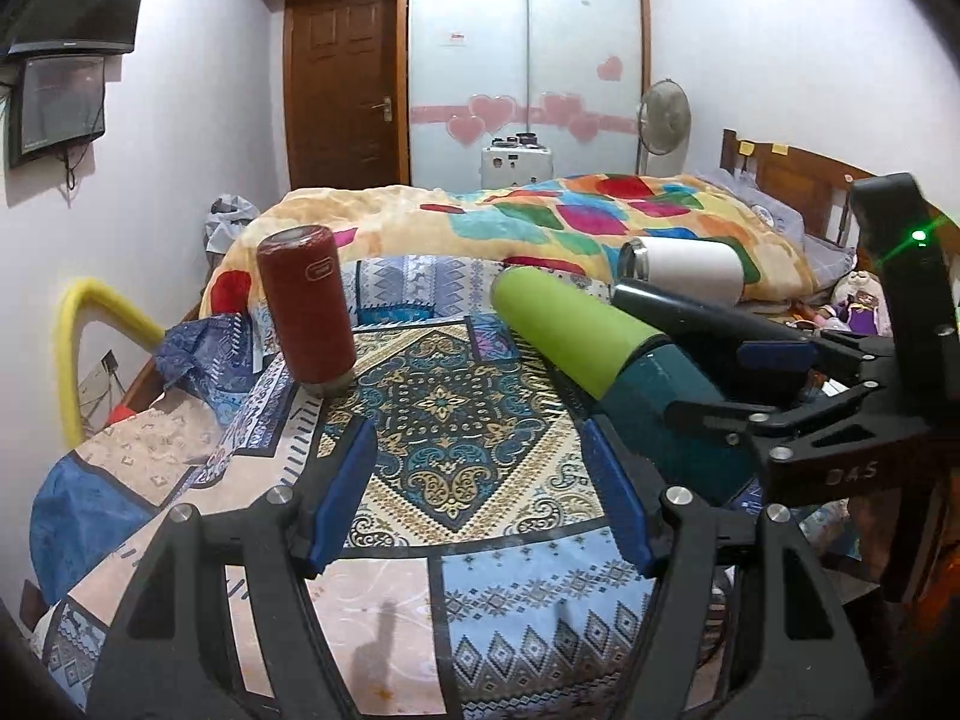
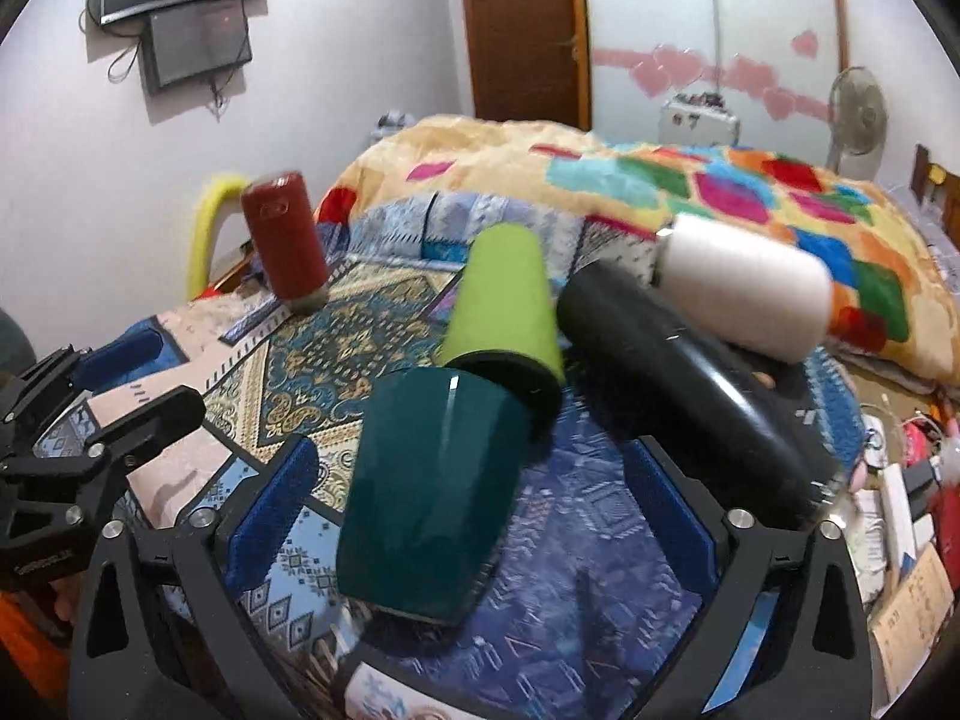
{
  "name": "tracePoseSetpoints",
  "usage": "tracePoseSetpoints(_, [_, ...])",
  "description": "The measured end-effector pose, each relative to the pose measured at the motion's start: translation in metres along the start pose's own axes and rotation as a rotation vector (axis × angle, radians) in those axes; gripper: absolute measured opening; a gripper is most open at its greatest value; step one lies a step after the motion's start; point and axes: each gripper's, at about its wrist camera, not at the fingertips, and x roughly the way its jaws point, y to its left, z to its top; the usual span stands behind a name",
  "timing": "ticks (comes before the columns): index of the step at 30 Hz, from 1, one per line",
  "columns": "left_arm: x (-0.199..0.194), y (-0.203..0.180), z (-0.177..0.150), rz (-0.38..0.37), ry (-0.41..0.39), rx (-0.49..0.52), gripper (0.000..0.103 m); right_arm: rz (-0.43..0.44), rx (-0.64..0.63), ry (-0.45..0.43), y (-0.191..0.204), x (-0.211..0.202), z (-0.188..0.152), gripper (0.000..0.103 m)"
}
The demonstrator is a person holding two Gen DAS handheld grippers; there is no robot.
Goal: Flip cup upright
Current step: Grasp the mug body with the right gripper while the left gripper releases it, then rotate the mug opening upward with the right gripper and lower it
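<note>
Straddling teal cup [image 2: 429, 495] lying on bedspread [image 2: 336, 354], right gripper [image 2: 480, 510] spread wide, no grip made | left gripper [image 1: 480, 492] wide, empty, aside | red cup [image 1: 306, 309] judged upright | flip not yet begun

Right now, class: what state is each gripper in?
Left gripper: open, holding nothing.
Right gripper: open around the dark green cup, not yet clamped on it.

Left gripper [image 1: 477, 489]: matte black linkage arms, silver screw heads, ribbed blue finger pads [image 1: 342, 498]. Right gripper [image 2: 474, 531]: identical black frame and blue pads [image 2: 273, 507]; embossed lettering and a green indicator light on its body.
</note>
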Motion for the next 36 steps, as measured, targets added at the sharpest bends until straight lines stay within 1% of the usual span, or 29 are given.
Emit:
tracePoseSetpoints(1, [0.001, 0.001, -0.001, -0.002, 0.001, -0.001, 0.07, -0.001, -0.002, 0.016, 0.0, 0.005, 0.0, 0.094])
tracePoseSetpoints(4, [0.004, 0.002, -0.005, -0.004, 0.004, 0.001, 0.07, 0.005, -0.013, 0.075, 0.002, 0.021, 0.001, 0.089])
tracePoseSetpoints(6, [0.006, 0.002, -0.007, 0.001, 0.007, 0.004, 0.07, 0.027, -0.012, 0.107, 0.002, 0.029, 0.0, 0.088])
tracePoseSetpoints(9, [0.009, 0.001, -0.008, -0.001, 0.014, 0.001, 0.07, 0.024, -0.022, 0.128, 0.006, 0.033, 0.0, 0.088])
tracePoseSetpoints(11, [0.008, 0.001, -0.009, 0.0, 0.015, 0.001, 0.07, 0.028, -0.034, 0.147, 0.009, 0.039, -0.001, 0.083])
tracePoseSetpoints(12, [0.008, 0.0, -0.009, 0.001, 0.015, 0.001, 0.07, 0.034, -0.042, 0.16, 0.012, 0.041, -0.001, 0.078])
tracePoseSetpoints(14, [0.008, 0.0, -0.009, 0.001, 0.015, 0.001, 0.07, 0.023, -0.06, 0.148, 0.015, 0.041, -0.003, 0.076])
tracePoseSetpoints(18, [0.007, 0.0, -0.008, 0.002, 0.012, 0.005, 0.07, 0.033, -0.055, 0.117, 0.013, 0.033, -0.006, 0.073])
tracePoseSetpoints(23, [0.004, 0.001, -0.004, -0.009, 0.004, -0.008, 0.07, 0.042, -0.047, 0.062, 0.011, 0.016, -0.007, 0.072])
tracePoseSetpoints(28, [-0.004, -0.003, 0.002, -0.016, -0.022, -0.008, 0.071, 0.047, -0.057, -0.003, 0.013, -0.006, -0.003, 0.072])
tracePoseSetpoints(32, [-0.01, -0.004, 0.005, -0.018, -0.038, -0.011, 0.072, 0.044, -0.073, -0.022, 0.016, -0.011, -0.004, 0.072])
tracePoseSetpoints(33, [-0.011, -0.004, 0.006, -0.021, -0.041, -0.015, 0.072, 0.042, -0.071, -0.032, 0.016, -0.012, -0.004, 0.072])
tracePoseSetpoints(36, [-0.012, -0.005, 0.007, -0.027, -0.048, -0.02, 0.078, 0.044, -0.068, -0.047, 0.014, -0.014, -0.003, 0.072])
